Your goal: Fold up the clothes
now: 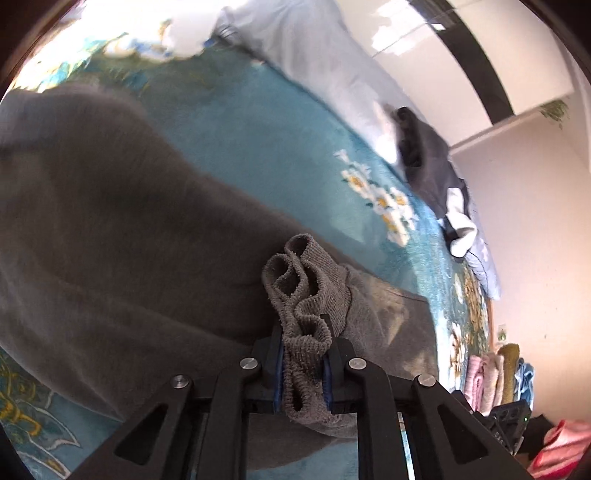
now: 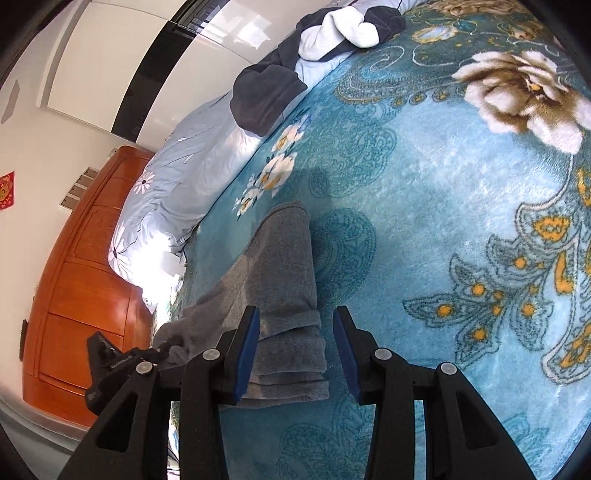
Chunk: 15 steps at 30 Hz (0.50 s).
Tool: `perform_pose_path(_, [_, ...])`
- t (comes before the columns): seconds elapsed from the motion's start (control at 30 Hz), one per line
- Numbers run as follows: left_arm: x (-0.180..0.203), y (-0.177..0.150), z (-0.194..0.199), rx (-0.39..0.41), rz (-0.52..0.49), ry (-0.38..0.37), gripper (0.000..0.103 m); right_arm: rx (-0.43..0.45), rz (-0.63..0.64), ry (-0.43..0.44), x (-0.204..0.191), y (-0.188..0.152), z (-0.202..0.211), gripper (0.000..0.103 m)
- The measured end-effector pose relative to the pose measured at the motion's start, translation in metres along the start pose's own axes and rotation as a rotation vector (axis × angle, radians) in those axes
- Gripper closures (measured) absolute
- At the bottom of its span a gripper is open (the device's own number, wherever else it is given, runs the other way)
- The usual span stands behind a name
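- Between the blue pads of the left gripper (image 1: 303,363): a bunched ribbed cuff (image 1: 301,291) of the grey garment (image 1: 122,236), clamped tight; folds of the knit stick out past the fingertips and hang below them.
- Left view: rest of the grey garment spreads to the left and forward from the fingers, over the teal floral blanket (image 1: 266,129) on the bed. Frame is motion-blurred toward the top.
- Right gripper (image 2: 297,332): fingers spread apart, gripping nothing. Blue pads visible on both inner faces.
- Right view: a folded grey leg or sleeve section (image 2: 284,266) lies flat on the blanket (image 2: 424,192), running away from the camera. Its layered near end sits between the fingers, closer to the left finger, which overlaps its edge in the picture; contact cannot be told. Clear gap of blanket between cloth and right finger.
- Left gripper (image 2: 110,363) seen at lower left of the right view, at the far-left end of the same grey cloth.
- Background: pale blue flowered duvet (image 2: 177,173) along the far edge of the blanket, dark navy clothes (image 2: 266,96) with a white piece (image 2: 343,26) on it; orange wooden headboard (image 2: 81,266); stack of folded towels (image 1: 495,376) beyond the bed in the left view.
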<state>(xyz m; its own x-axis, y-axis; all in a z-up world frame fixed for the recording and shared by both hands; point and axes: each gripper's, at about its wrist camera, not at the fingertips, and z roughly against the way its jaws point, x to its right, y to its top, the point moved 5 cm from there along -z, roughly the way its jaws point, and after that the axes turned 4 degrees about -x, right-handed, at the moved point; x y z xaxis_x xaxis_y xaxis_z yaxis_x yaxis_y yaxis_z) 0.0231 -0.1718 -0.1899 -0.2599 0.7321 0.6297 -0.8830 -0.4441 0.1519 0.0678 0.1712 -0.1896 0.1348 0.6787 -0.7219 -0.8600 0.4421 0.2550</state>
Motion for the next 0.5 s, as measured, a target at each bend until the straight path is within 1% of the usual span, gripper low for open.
perform_pose_path(0.07, [-0.022,-0.005,-0.011,-0.024,0.087,-0.022,0.085,-0.025,-0.008,0.013,0.001,-0.004,-0.006,0.060])
perform_pose_path(0.1, [-0.031,-0.007,-0.016,-0.035,0.127,-0.034,0.083,-0.033,-0.019,0.030,0.002,-0.005,-0.009,0.057])
perform_pose_path(0.13, [-0.034,-0.008,-0.017,-0.038,0.146,-0.048,0.082,-0.041,-0.030,0.048,0.003,-0.005,-0.012,0.055])
perform_pose_path(0.17, [-0.037,-0.009,-0.017,-0.041,0.161,-0.059,0.082,-0.049,-0.041,0.066,0.004,-0.006,-0.015,0.050])
perform_pose_path(0.33, [-0.032,-0.009,-0.017,-0.048,0.129,-0.035,0.082,-0.089,-0.098,0.156,0.009,-0.008,-0.030,0.048])
perform_pose_path(0.43, [-0.029,-0.009,-0.019,-0.043,0.127,-0.028,0.082,-0.103,-0.112,0.180,0.010,-0.005,-0.040,0.047])
perform_pose_path(0.5, [-0.029,-0.010,-0.019,-0.043,0.132,-0.031,0.082,-0.106,-0.115,0.180,0.008,-0.003,-0.045,0.047])
